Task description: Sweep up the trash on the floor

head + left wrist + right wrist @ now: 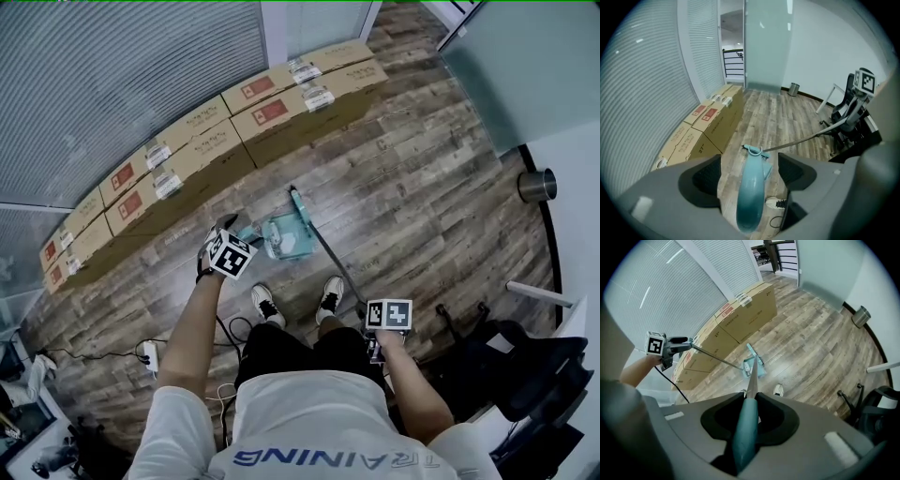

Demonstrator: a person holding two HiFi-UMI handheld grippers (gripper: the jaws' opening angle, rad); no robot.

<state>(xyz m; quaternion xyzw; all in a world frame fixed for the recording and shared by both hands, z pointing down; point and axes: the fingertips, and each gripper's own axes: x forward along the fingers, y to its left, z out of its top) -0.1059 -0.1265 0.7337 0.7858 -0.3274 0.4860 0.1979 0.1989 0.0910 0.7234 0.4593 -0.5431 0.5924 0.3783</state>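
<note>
A teal dustpan [286,236] stands on the wood floor just ahead of the person's shoes [265,302]. Its long handle ends in a teal grip [751,187] that runs between the jaws of my left gripper [750,171]. Those jaws stand wide, with a gap on each side of the grip. In the head view the left gripper [225,241] hangs over the dustpan's left side. My right gripper [749,414] is shut on the teal grip of the broom [743,437]. The broom's metal rod [333,258] slants down to the dustpan [753,365]. The right gripper [373,325] is by the person's right hip.
A row of flat cardboard boxes [187,150] lies along the blinds at the left. A metal bin [537,185] stands by the right wall. A black office chair [525,366] and a white table leg [539,295] are at the right. A power strip with cables [150,354] lies behind, at the left.
</note>
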